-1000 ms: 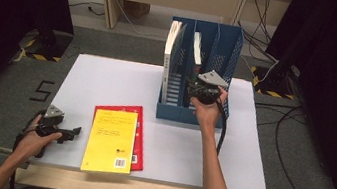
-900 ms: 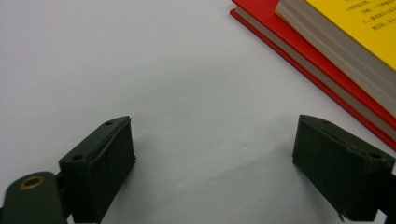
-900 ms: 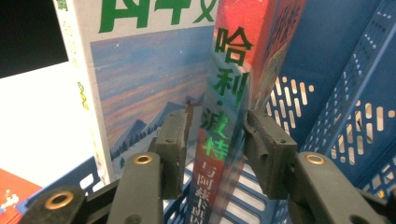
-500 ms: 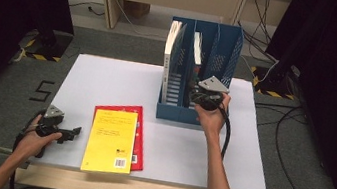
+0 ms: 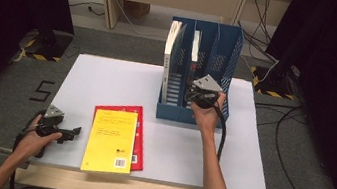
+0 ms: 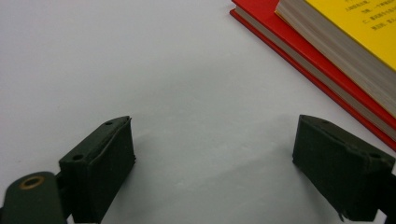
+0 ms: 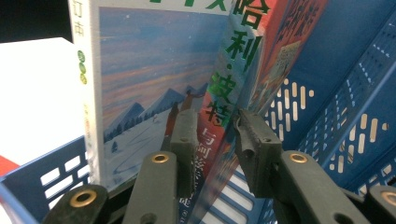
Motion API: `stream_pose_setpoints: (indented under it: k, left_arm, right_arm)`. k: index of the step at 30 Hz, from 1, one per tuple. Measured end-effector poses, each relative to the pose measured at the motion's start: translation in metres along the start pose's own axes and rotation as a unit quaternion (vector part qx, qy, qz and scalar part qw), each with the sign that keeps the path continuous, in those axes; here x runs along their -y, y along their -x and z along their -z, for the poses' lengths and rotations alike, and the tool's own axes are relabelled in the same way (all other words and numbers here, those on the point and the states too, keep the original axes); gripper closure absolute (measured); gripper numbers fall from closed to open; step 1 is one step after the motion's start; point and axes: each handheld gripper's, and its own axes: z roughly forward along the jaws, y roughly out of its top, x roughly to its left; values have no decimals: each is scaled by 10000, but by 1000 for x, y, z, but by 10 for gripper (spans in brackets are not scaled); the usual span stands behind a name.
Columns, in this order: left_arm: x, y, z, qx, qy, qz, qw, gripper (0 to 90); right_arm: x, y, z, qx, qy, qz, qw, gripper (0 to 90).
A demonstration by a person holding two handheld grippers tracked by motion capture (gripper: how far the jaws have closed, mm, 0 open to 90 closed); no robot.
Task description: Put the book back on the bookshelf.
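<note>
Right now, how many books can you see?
4. A yellow book lies on a red book on the table. A pale book and a Harry Potter book stand in the blue rack, the latter between the right gripper jaws. More may be hidden.

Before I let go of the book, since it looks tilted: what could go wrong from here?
The leaning book between the right tongs stands tilted in the blue file rack; released, it may slump against the snowy-cover book. Pulling back carelessly, the tongs could snag the slotted divider.
</note>
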Motion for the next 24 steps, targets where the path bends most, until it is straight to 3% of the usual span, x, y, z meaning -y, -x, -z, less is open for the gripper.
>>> stream_pose_setpoints:
  k: [10,14,19,24]
  left_arm:
    - [0,0,0,2,-1,-1,10000,115]
    - [0,0,0,2,0,-1,10000,116]
    - [0,0,0,1,2,1,10000,115]
    - [0,0,0,2,3,1,10000,116]
  right_arm:
    - [1,0,-9,19,5,-79,10000,686]
    - [3,0,-9,-44,21,-249,9997,595]
    - [0,-3,-7,-91,22,-245,9997,526]
    - [-1,-2,-4,-80,107,-531,9985,438]
